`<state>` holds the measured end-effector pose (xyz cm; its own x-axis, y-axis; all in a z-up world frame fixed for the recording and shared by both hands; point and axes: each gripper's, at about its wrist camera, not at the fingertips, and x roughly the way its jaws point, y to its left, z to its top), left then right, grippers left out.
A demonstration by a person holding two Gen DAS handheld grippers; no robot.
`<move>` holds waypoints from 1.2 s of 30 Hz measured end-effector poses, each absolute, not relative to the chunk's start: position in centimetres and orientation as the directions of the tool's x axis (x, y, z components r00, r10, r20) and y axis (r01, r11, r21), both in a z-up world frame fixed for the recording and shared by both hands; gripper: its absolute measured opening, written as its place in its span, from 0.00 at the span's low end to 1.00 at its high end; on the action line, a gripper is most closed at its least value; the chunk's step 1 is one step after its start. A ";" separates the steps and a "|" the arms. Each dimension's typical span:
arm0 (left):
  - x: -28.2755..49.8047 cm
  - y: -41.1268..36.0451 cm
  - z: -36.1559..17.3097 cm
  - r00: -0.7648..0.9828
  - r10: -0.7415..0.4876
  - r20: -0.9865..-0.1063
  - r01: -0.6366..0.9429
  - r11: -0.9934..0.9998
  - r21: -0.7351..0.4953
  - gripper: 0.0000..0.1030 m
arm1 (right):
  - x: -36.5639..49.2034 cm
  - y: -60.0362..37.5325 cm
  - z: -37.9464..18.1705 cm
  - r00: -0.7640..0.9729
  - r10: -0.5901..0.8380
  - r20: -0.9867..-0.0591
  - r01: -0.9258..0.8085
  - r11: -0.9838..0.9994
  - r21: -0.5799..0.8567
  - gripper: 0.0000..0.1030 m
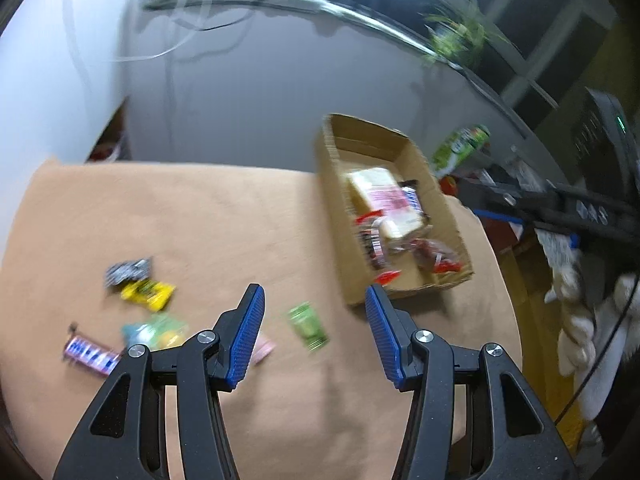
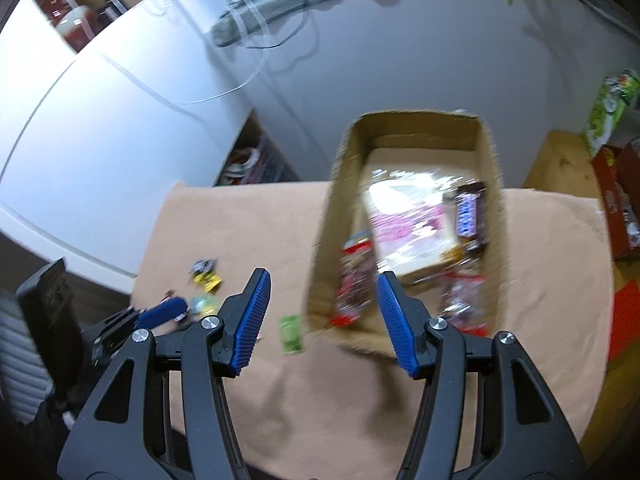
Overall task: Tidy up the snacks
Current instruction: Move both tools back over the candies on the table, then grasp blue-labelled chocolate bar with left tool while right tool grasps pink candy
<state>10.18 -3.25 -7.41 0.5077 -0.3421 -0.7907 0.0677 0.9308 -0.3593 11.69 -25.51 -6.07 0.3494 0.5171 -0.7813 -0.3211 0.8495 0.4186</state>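
Note:
A cardboard box (image 1: 416, 152) stands on the tan tabletop (image 1: 224, 224) and holds several snack packs; it also shows in the right wrist view (image 2: 332, 216). Loose snacks lie on the table: a green packet (image 1: 309, 325) (image 2: 291, 334), a yellow packet (image 1: 148, 293), a dark packet (image 1: 129, 270), a teal-yellow packet (image 1: 158, 330), a purple bar (image 1: 90, 352) and a pink packet (image 1: 262, 350). My left gripper (image 1: 314, 294) is open and empty above the table, just past the green packet. My right gripper (image 2: 324, 280) is open and empty at the box's near left corner. The left gripper's blue finger (image 2: 160, 312) shows in the right wrist view.
A white wall and cables stand behind the table. A green carton (image 1: 460, 148) and dark equipment (image 1: 600, 152) sit to the right. A red box (image 2: 616, 196) sits at the table's right edge. A black object (image 2: 44, 312) stands at the left.

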 end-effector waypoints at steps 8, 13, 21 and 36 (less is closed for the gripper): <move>6.2 3.2 -9.0 0.507 -0.262 -0.821 -0.096 0.929 -0.356 0.50 | 8.0 -19.8 -7.6 0.235 0.562 -0.793 -0.442 0.788 0.428 0.56; 4.2 6.6 -10.5 0.485 -0.243 -0.840 -0.194 0.907 -0.374 0.50 | 6.8 -16.1 -9.7 0.157 0.549 -0.821 -0.484 0.767 0.420 0.56; 3.8 10.4 -13.3 0.455 -0.270 -0.849 -0.331 0.834 -0.442 0.50 | 7.0 -11.7 -13.9 0.086 0.486 -0.869 -0.505 0.774 0.383 0.56; 7.9 10.4 -16.5 0.384 -0.151 -0.911 -0.434 0.842 -0.322 0.50 | 8.9 -10.0 -17.3 0.060 0.437 -0.898 -0.468 0.807 0.361 0.49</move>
